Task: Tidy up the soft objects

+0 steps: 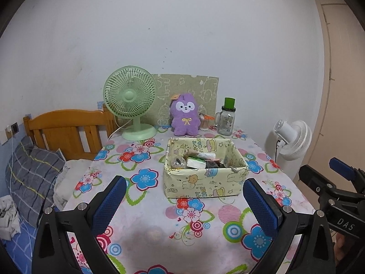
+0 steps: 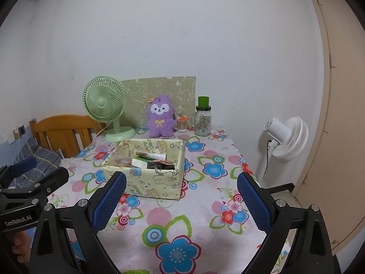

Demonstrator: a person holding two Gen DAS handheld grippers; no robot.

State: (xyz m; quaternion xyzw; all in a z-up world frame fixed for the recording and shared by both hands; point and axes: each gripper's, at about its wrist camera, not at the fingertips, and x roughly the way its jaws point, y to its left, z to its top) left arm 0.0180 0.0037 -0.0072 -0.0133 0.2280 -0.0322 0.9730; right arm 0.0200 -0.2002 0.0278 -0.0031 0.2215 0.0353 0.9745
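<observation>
A purple plush toy (image 1: 184, 117) stands upright at the back of the flowered table, also in the right wrist view (image 2: 161, 119). A pale yellow cartoon-print box (image 1: 205, 167) holding several small items sits mid-table in front of it, and shows in the right wrist view (image 2: 150, 166). My left gripper (image 1: 186, 194) is open and empty, above the table's near part, short of the box. My right gripper (image 2: 182, 190) is open and empty, near the box's front right. Each gripper shows at the other view's edge.
A green desk fan (image 1: 130, 101) stands back left, a glass jar with a green lid (image 1: 226, 119) and a small toothpick holder (image 1: 204, 123) back right. A white floor fan (image 2: 286, 138) stands right of the table. A wooden bed headboard (image 1: 68, 132) and pillow lie left.
</observation>
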